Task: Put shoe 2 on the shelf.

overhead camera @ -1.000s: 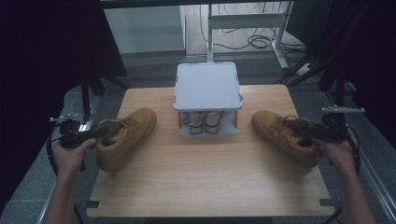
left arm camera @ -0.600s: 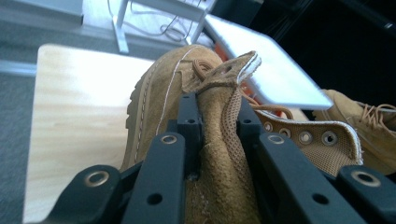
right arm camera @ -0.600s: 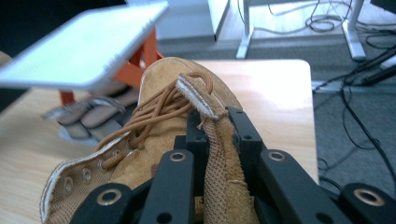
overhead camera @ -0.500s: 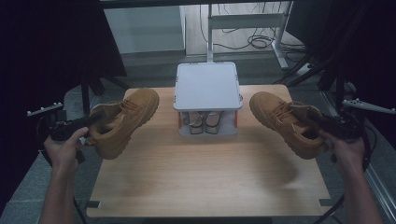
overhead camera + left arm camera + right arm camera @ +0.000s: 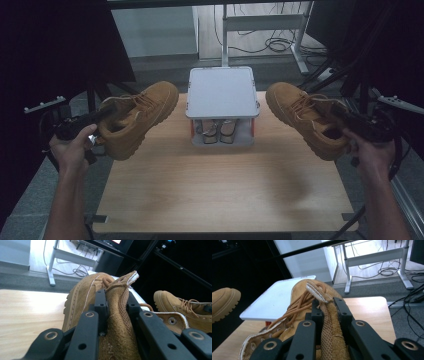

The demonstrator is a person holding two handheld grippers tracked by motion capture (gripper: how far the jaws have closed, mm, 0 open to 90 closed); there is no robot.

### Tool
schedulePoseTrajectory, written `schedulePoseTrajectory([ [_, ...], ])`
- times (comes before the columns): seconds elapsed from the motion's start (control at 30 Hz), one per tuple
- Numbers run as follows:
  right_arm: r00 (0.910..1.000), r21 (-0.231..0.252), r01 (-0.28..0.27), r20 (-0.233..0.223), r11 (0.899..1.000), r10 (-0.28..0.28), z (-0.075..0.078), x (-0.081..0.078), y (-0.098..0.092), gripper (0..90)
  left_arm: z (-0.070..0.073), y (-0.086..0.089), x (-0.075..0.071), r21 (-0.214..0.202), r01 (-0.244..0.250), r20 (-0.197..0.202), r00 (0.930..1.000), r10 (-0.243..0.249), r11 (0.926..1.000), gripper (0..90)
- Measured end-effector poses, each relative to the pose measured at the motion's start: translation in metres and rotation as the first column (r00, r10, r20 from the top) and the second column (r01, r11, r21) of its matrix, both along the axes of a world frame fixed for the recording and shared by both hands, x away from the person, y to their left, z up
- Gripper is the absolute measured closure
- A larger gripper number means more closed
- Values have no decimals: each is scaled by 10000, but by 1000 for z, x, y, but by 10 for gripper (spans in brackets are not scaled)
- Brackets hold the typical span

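Observation:
Two tan suede boots hang in the air above the wooden table (image 5: 215, 190). The left boot (image 5: 137, 117) is held at its tongue and collar by my left gripper (image 5: 102, 116), toe pointing toward the box. Up close, the black jaws of the left gripper (image 5: 115, 305) press on the boot's mesh-lined tongue (image 5: 120, 290). On the right side, my right gripper (image 5: 337, 114) is shut on the other boot (image 5: 305, 117). Seen from the right gripper (image 5: 328, 306), the jaws pinch that boot's tongue (image 5: 325, 302) beside the laces.
A white lidded box (image 5: 222, 92) stands on a low rack (image 5: 222, 131) at the table's far middle, between the two boots. Desk legs and cables (image 5: 270, 45) lie on the floor behind. Dark frames flank both sides of the table.
Both boots have risen off the table in the grippers. Their toes now hang level with the box lid, and both hands have moved up and slightly outward.

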State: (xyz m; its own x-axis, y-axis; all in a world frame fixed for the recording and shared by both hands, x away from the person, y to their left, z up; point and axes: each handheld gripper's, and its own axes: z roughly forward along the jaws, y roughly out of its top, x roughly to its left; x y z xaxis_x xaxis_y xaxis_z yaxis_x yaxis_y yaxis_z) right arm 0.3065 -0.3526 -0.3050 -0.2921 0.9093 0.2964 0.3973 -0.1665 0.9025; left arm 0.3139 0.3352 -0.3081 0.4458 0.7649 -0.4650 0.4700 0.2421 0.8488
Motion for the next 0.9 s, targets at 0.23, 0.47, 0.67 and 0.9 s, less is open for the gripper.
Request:
schedulePoseTrajectory([
  [0.23, 9999, 235, 39, 132, 9997, -42, 15, 11, 18, 803, 16, -22, 15, 0, 91, 186, 9998, -91, 10000, 771],
  [0.47, 9994, 458, 150, 303, 9988, -164, 26, 26, 41, 803, 23, -51, 37, -196, 247, 199, 9995, -244, 9995, 772],
  [0.67, 9995, 708, 177, 230, 9973, -194, 28, 40, 60, 804, 27, -73, 52, -93, 348, 249, 9991, -345, 9994, 772],
  [0.9, 9998, 774, 147, 148, 9969, -159, 27, 49, 76, 803, 27, -86, 58, -4, 384, 220, 9990, -384, 9993, 772],
])
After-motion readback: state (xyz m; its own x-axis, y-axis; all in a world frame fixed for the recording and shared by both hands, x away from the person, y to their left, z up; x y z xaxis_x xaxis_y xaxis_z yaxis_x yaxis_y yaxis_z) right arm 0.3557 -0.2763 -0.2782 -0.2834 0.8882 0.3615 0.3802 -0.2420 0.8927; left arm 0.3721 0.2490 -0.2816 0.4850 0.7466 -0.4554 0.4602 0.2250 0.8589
